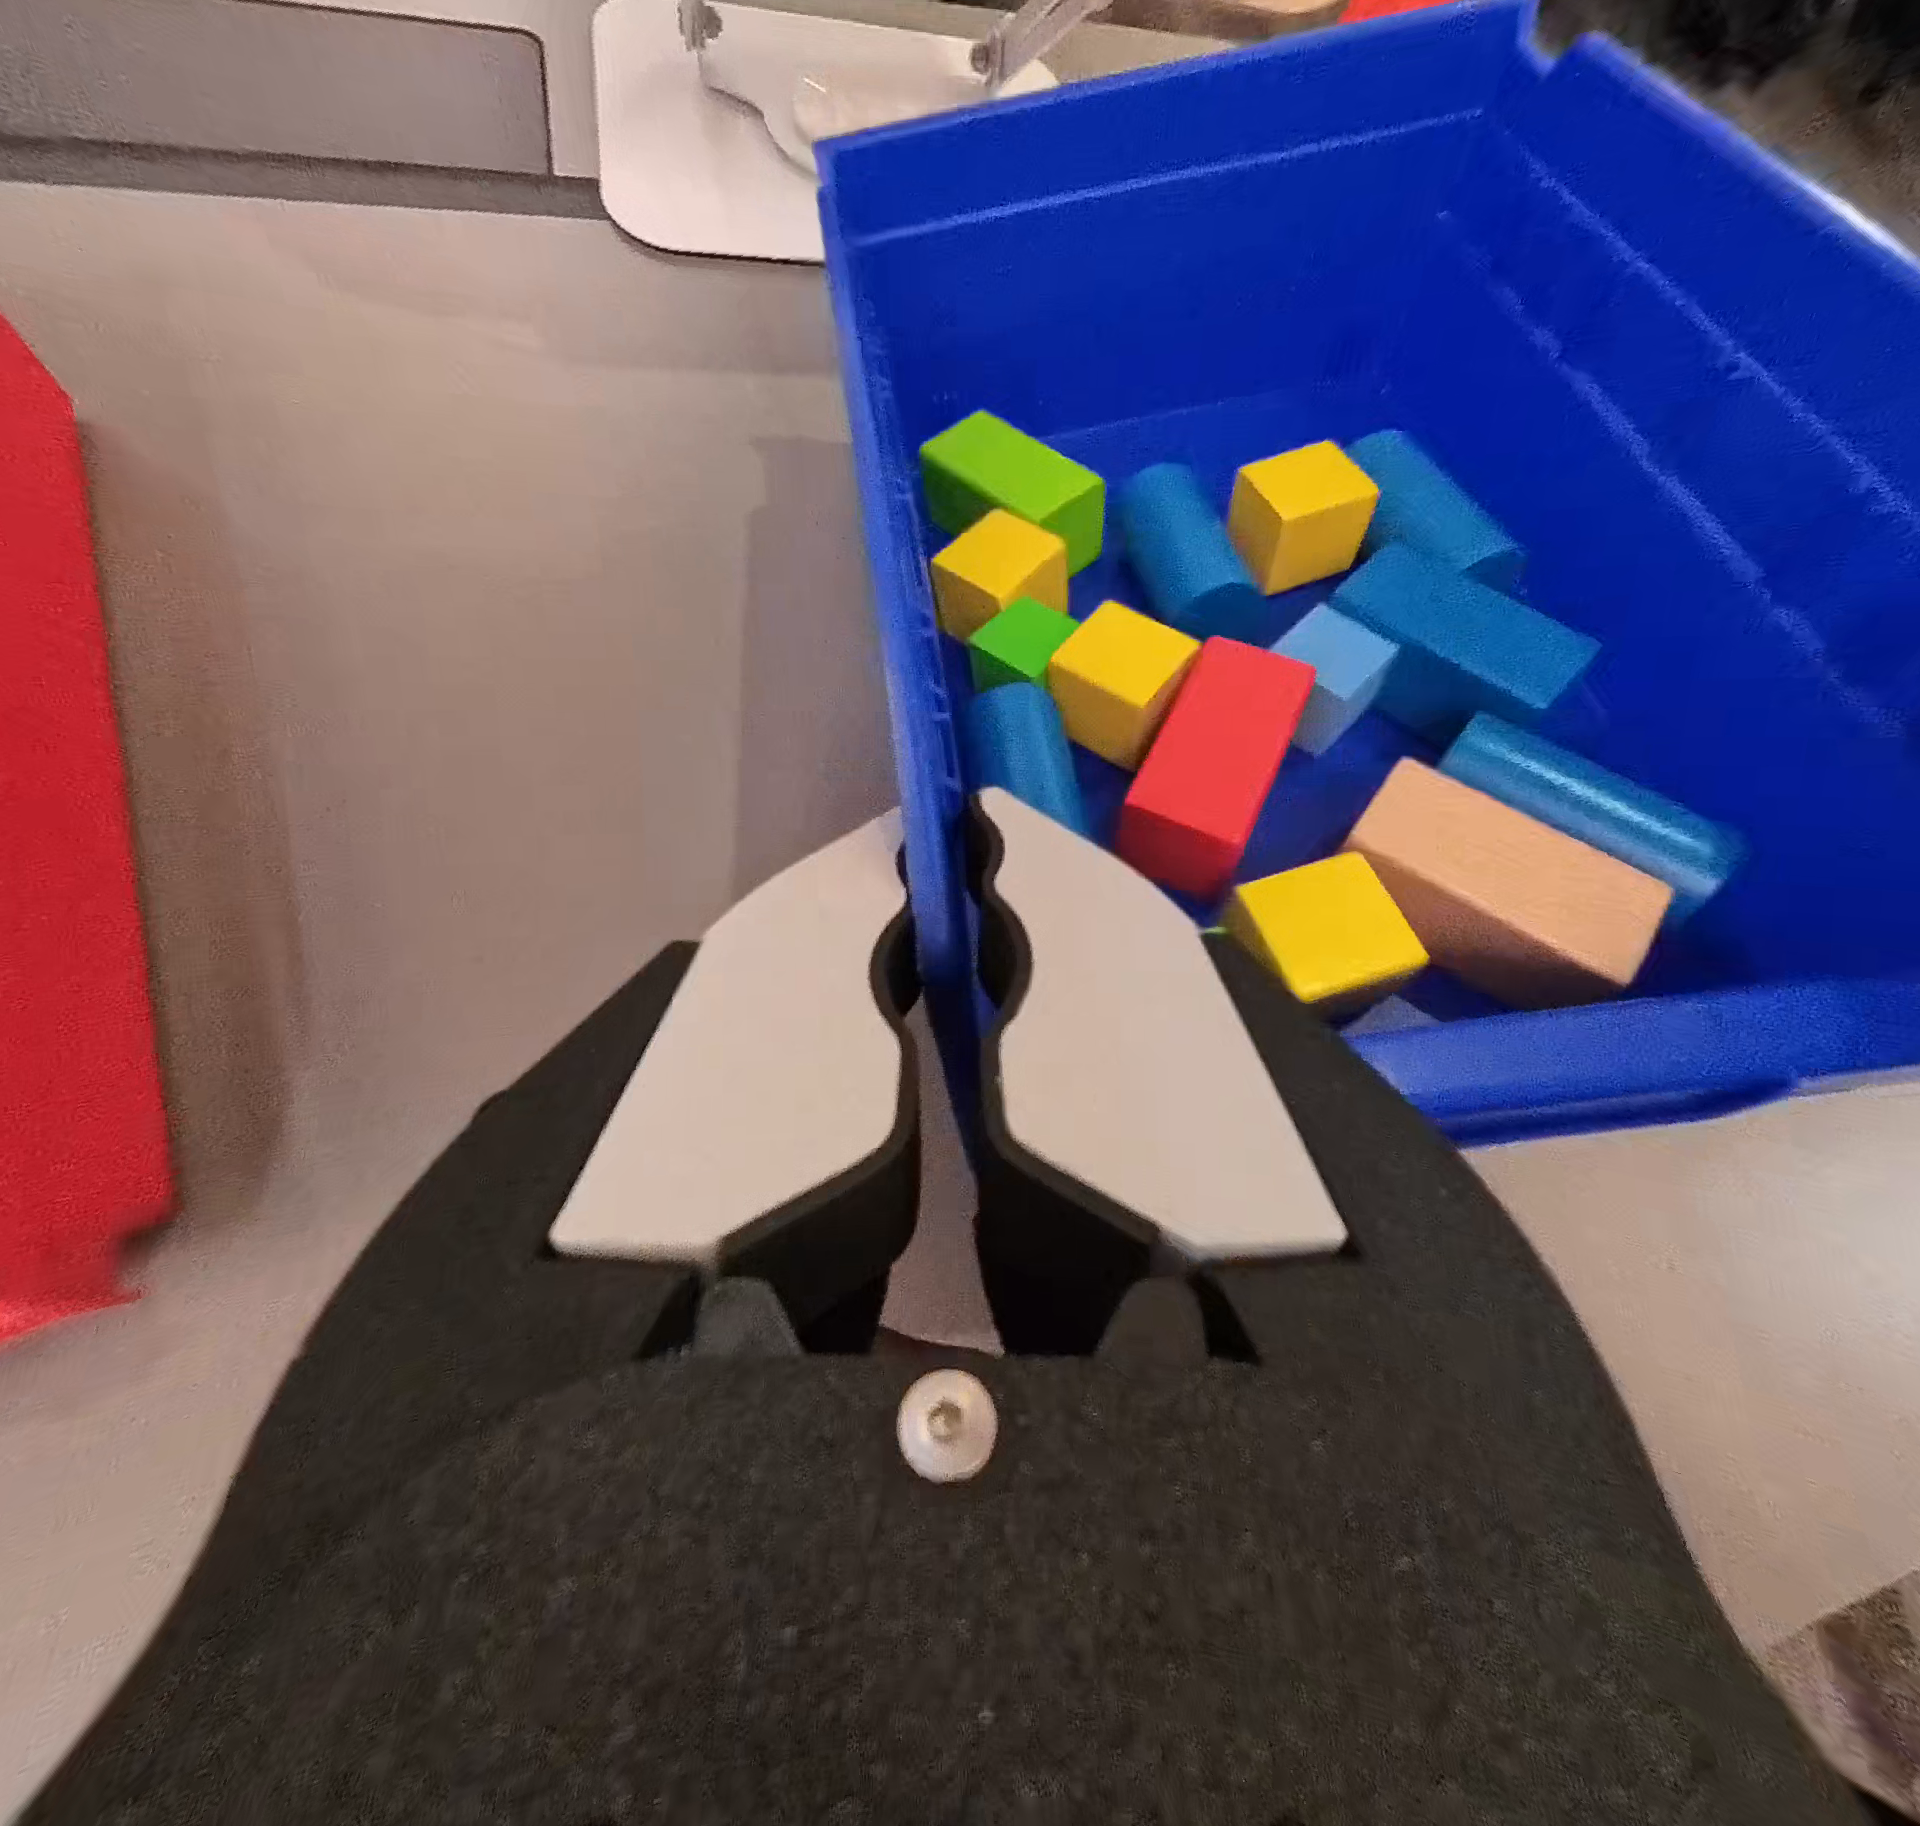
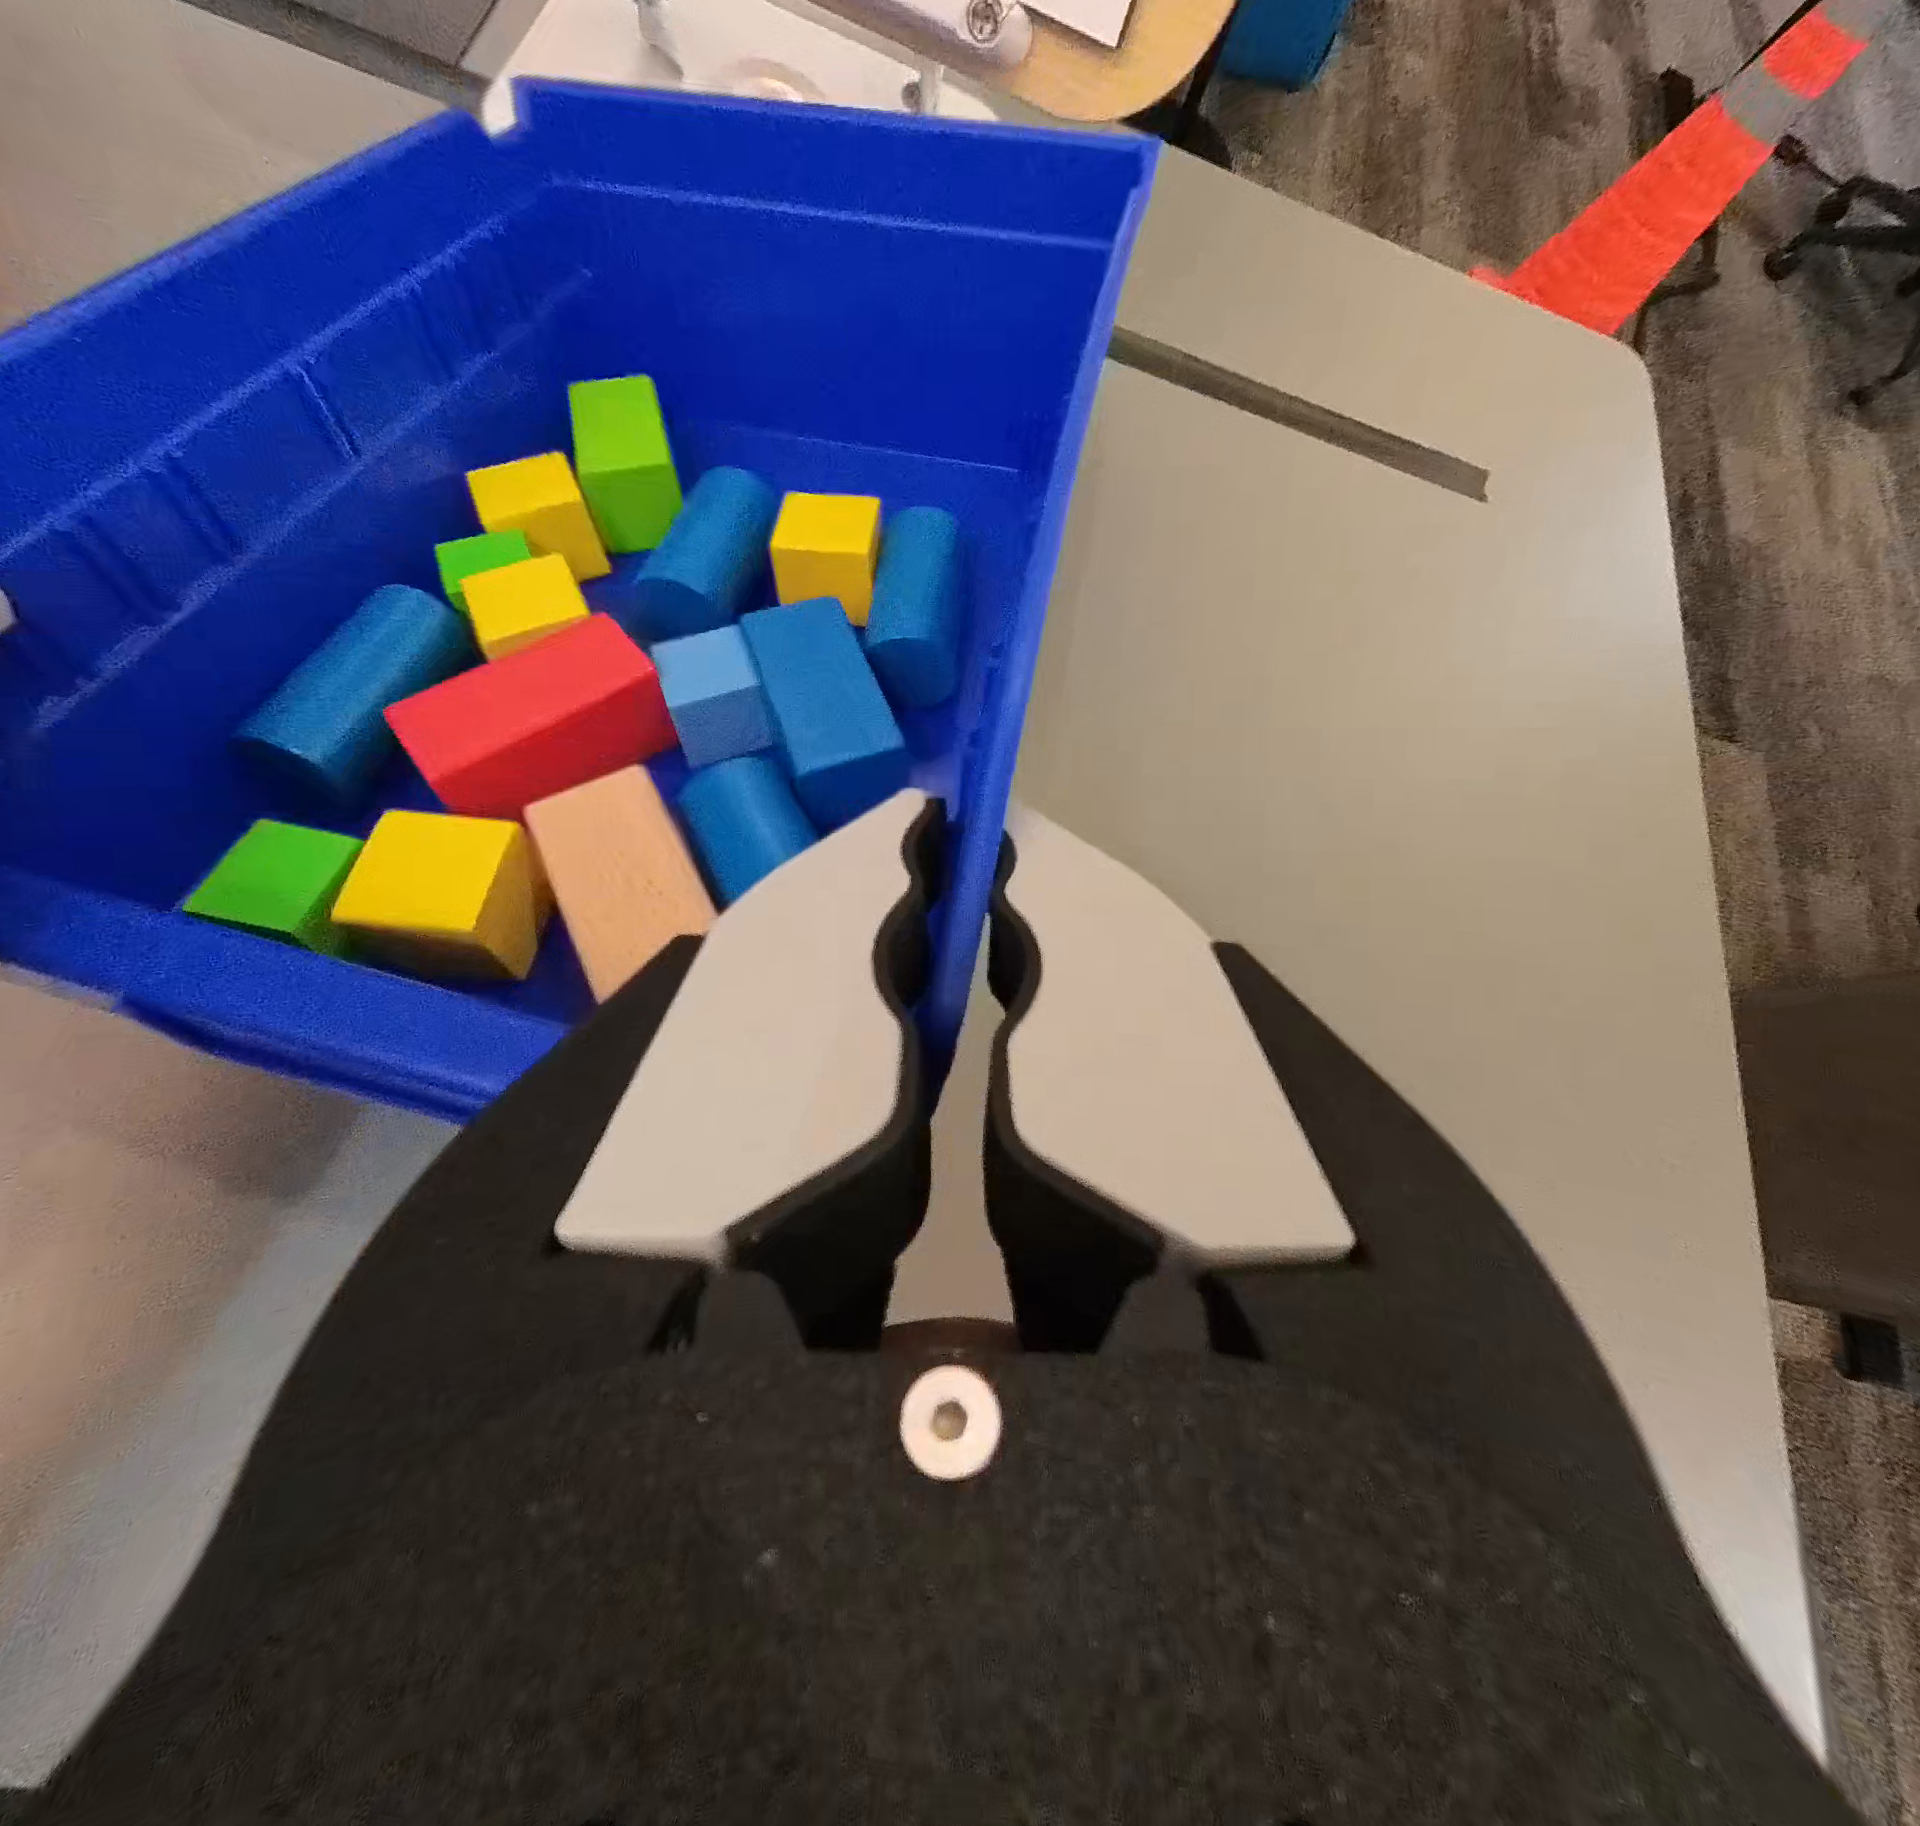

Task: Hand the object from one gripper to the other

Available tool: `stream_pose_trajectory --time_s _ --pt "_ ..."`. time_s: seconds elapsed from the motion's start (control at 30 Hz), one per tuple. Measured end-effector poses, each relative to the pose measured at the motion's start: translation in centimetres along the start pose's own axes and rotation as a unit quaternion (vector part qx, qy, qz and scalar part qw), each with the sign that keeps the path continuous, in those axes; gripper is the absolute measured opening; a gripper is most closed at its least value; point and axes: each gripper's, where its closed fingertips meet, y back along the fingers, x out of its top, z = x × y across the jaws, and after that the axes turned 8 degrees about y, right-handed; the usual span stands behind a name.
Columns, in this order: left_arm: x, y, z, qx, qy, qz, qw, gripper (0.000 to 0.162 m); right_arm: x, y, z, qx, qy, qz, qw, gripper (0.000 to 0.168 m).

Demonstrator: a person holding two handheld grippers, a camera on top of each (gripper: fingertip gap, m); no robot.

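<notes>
A blue plastic bin [image 1: 1247, 322] holds several coloured wooden blocks, among them a red block [image 1: 1216, 763] and a plain wood block [image 1: 1507, 888]. My left gripper [image 1: 940, 820] is shut on the bin's left side wall, one finger inside and one outside. The right wrist view shows the same bin [image 2: 831, 322] and the red block [image 2: 530, 711]. My right gripper [image 2: 966, 810] is shut on the bin's right side wall in the same way. The bin looks tilted in both views. Neither gripper shows in the other's view.
The grey table [image 1: 468, 633] lies under the bin. A red object [image 1: 62, 841] sits at the left. A white stand base [image 1: 696, 135] is behind the bin. The table's right edge [image 2: 1704, 841] drops to carpet, with an orange strap [image 2: 1662, 187] beyond.
</notes>
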Motion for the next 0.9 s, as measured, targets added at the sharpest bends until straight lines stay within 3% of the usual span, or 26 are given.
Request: stream_pose_trajectory --time_s 0.17,0.4,0.63,0.8,0.9 --pt "-0.9 -1.6 4.8 -0.036 -0.016 0.015 0.999 0.004 -1.8 0.5 4.4 -0.043 -0.022 -0.002 0.999 0.005" --pt "1.2 0.2 9.3 0.026 -0.186 0.079 0.979 0.003 -6.0 -1.6 7.4 0.013 -0.192 0.077 0.978 0.005" --pt "2.3 1.2 7.5 0.039 -0.218 0.123 0.967 0.003 -5.6 -1.6 5.1 0.034 -0.247 0.165 0.954 0.005" --pt "1.3 0.4 5.9 0.027 -0.181 0.105 0.977 0.003 -5.2 -1.9 4.2 0.030 -0.212 0.141 0.967 0.005" --pt "1.5 0.9 6.4 0.040 -0.213 0.132 0.967 0.002 -5.9 -3.0 3.8 0.043 -0.230 0.139 0.962 0.005"
